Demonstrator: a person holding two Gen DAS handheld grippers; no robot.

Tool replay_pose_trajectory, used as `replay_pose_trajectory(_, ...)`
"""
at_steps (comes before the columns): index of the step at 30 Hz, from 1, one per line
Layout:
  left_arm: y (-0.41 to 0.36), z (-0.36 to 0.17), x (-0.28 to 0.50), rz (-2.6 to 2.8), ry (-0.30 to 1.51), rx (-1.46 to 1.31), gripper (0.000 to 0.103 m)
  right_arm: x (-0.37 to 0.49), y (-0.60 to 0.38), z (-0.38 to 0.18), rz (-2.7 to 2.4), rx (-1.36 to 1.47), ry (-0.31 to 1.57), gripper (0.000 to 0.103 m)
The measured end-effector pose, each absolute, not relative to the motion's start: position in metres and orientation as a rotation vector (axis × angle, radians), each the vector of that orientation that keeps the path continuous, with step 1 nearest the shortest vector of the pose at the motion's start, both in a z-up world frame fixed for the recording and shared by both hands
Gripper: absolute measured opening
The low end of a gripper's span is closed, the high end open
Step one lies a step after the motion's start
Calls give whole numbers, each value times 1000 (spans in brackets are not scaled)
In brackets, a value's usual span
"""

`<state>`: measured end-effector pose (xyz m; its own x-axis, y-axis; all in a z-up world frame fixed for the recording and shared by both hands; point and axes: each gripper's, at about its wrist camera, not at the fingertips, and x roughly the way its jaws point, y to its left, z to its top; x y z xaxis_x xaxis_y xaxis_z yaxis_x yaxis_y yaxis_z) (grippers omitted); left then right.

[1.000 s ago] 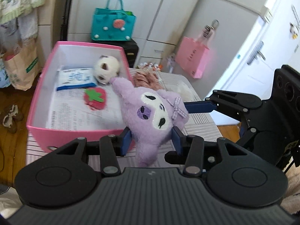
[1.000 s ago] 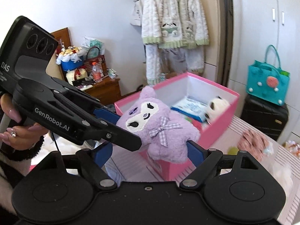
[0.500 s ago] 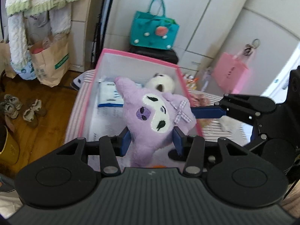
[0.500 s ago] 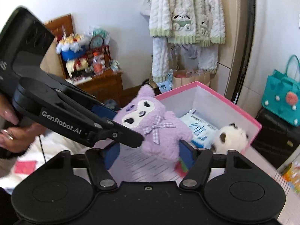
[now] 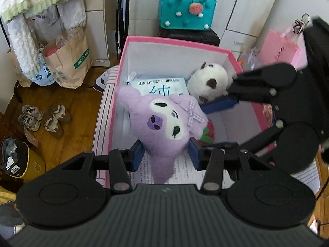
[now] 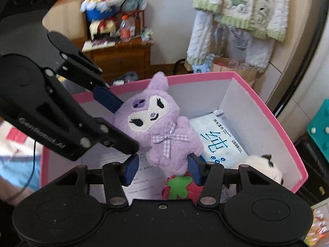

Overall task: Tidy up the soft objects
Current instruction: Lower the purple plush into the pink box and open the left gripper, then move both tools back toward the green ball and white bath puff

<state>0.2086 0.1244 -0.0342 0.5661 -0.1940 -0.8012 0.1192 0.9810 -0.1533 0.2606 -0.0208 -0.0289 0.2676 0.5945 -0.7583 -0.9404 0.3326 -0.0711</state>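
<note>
A purple plush toy with a white face and a checked bow hangs over the inside of the pink box. My left gripper is shut on its lower body. My right gripper is also shut on the plush, from the other side. Both hold it above the box floor. In the box lie a white panda plush, a wet-wipes pack and a red strawberry toy, partly hidden under the plush.
The pink box stands on a striped table. A teal bag sits behind it and a pink bag at the right. Paper bags and shoes are on the wooden floor at the left.
Both grippers have carried the purple plush from beside the box to over its inside and lower towards its floor. The grip on it has not changed.
</note>
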Motion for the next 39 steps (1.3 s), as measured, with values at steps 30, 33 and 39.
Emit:
replay_pose_trajectory(30, 120, 6, 157, -257, 893, 16, 44, 189, -77, 19, 937, -300, 727, 57)
replay_pose_trajectory(33, 115, 13, 149, -255, 888, 39, 46, 180, -88, 25, 948, -263, 718, 60)
replay_pose_trajectory(39, 107, 21, 136, -277, 901, 69, 47, 161, -107, 35, 923, -244, 695, 60)
